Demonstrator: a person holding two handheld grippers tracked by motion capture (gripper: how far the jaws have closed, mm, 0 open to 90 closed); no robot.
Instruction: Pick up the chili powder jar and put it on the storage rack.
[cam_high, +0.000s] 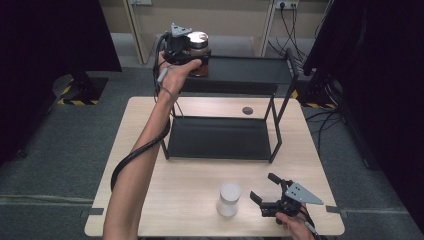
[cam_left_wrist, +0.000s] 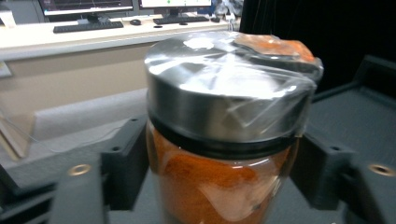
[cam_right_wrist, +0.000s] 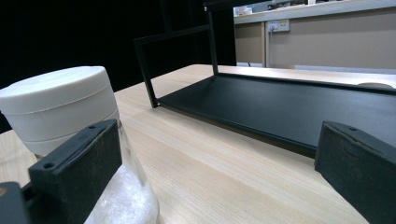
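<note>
While the left gripper (cam_high: 192, 52) stands at the spice jar (cam_left_wrist: 224, 140) on the rack's top shelf (cam_high: 250, 70), its jaws slightly apart beside the glass, the white-lidded jar (cam_high: 229, 198) waits upright just left of the open, empty right gripper (cam_high: 264, 192); that hand is nearer.

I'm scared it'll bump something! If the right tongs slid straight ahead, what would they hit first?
Probably the black metal shelf rack's bottom tray; bare table lies before it. The white-lidded jar sits off to one side.
</note>
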